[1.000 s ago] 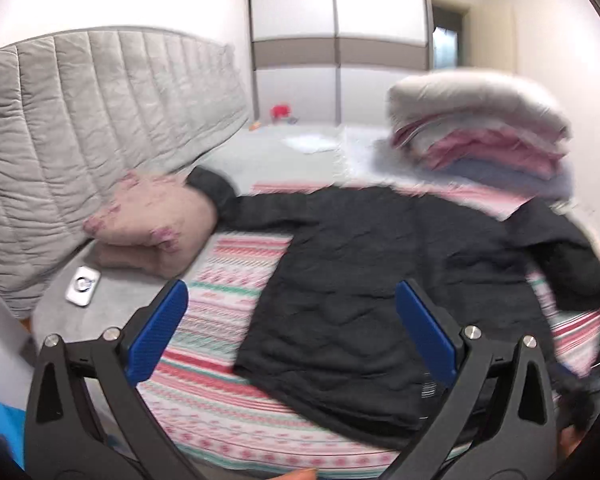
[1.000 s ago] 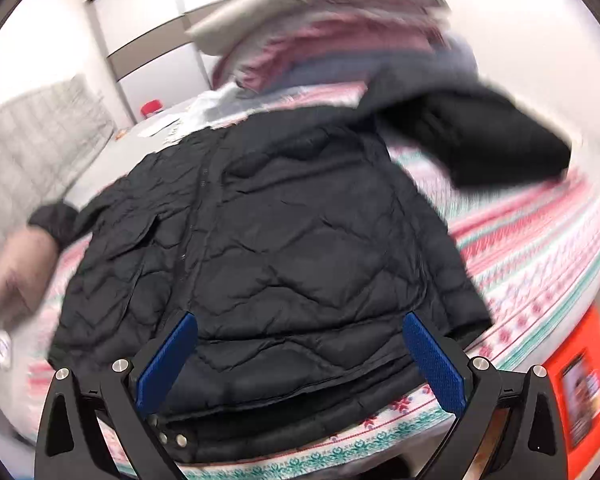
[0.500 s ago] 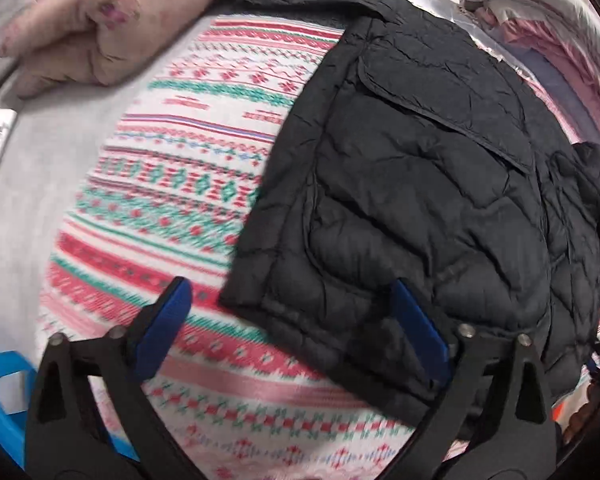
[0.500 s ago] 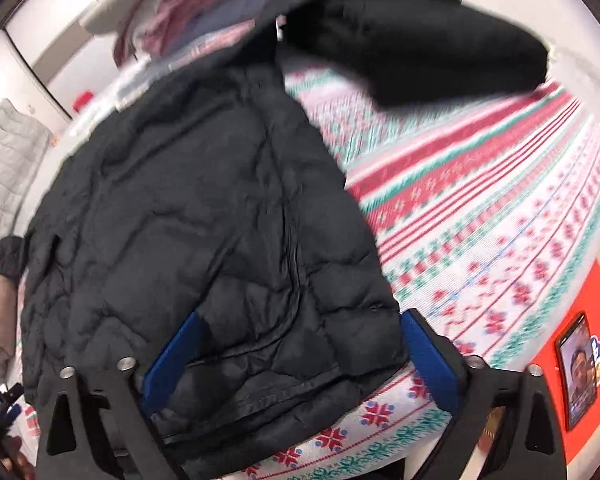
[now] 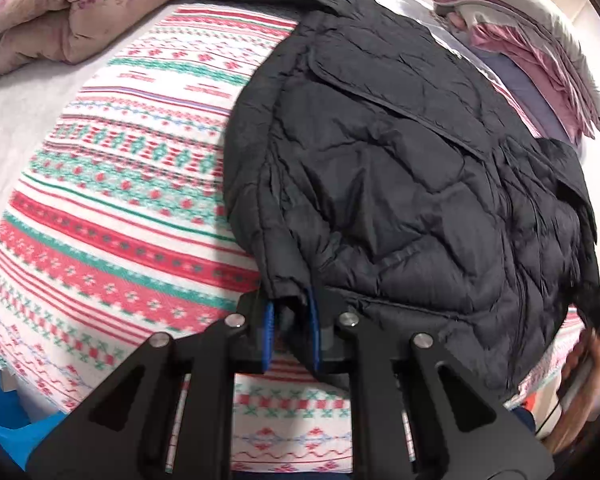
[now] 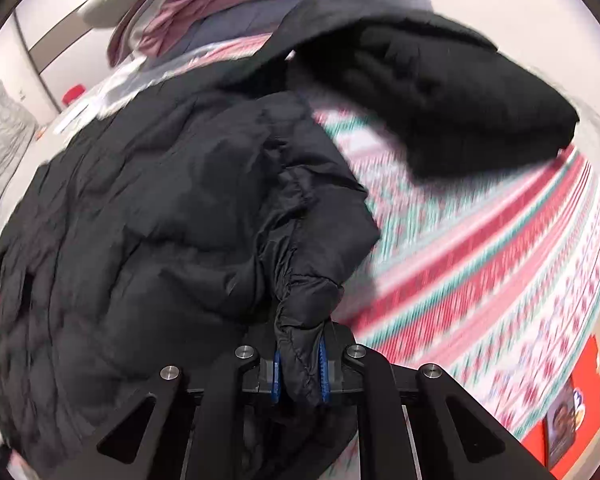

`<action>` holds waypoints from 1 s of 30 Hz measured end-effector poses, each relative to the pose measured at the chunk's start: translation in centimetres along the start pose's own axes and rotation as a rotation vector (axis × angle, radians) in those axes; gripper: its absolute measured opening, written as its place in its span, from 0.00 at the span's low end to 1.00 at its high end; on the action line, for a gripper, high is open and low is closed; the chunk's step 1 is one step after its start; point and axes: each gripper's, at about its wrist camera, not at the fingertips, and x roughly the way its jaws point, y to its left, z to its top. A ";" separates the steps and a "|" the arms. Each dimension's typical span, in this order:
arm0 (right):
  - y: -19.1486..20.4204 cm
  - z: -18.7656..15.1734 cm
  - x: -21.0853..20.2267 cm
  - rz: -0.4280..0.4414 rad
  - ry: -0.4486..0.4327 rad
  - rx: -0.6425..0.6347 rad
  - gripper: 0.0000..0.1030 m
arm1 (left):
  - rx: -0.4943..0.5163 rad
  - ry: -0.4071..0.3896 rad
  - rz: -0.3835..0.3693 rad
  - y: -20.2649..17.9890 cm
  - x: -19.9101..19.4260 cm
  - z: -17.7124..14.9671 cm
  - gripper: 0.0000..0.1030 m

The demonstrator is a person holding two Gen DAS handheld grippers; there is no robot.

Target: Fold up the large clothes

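grippers: left gripper (image 5: 290, 332) and right gripper (image 6: 300, 372), wide a second ago, now clamp black puffer jacket (image 5: 400, 168) hem corners at bed's near edge; fold can start.

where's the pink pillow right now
In the left wrist view the pink pillow lies at the upper left, on the bed beyond the striped blanket, with the black jacket sleeve reaching up beside it.

Black quilted jacket (image 5: 400, 168) of thin, faintly sheeny synthetic cloth, crinkled along stitched seams. Fleecy matt patterned blanket (image 5: 112, 208) in red, green and white. Soft floral cloth pillow (image 5: 80, 12). Matt black plastic fingers (image 6: 324, 368) with ribbed blue pads, shiny metal screws.
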 end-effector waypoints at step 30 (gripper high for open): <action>-3.6 4.1 -6.7 0.319 0.049 0.024 0.40 | -0.204 -0.060 -0.252 -12.1 1.8 10.6 0.84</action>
